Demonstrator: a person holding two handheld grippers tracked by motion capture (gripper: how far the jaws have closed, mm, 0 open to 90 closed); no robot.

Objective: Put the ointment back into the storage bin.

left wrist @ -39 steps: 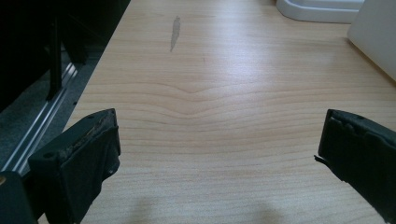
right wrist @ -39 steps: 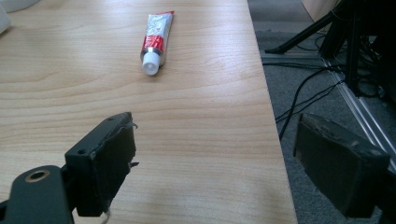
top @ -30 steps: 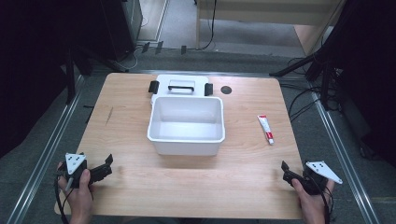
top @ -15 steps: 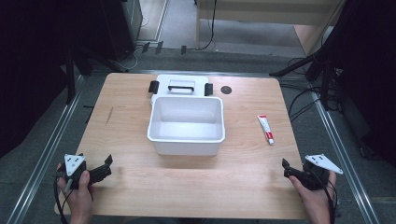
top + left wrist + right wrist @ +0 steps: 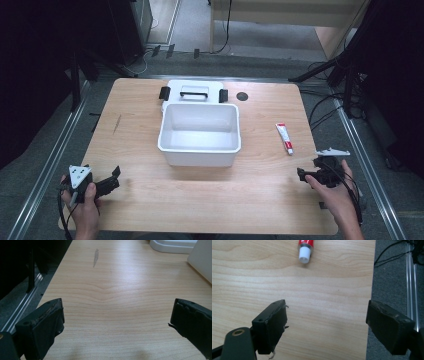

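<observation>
Here, at the table's 7 o'clock corner, the left gripper point(image 5: 111, 181) rests with jaws spread and empty, well apart from the white rectangular plastic tub point(image 5: 200, 132) at centre. The small red-and-white squeeze tube point(image 5: 285, 138) lies at 3 o'clock, long axis running 12-to-6, white cap nearest. It sits just toward 11 o'clock of the right gripper point(image 5: 306, 174), likewise spread and judged the nearer tool.

Cut off at the top edge of the right gripper view: tube point(image 5: 305, 247), leaving the white cap and a strip of red. Half hidden behind the tub point(image 5: 200, 134) in the high view: lid point(image 5: 194, 93). Too small to read: print on the tube.
</observation>
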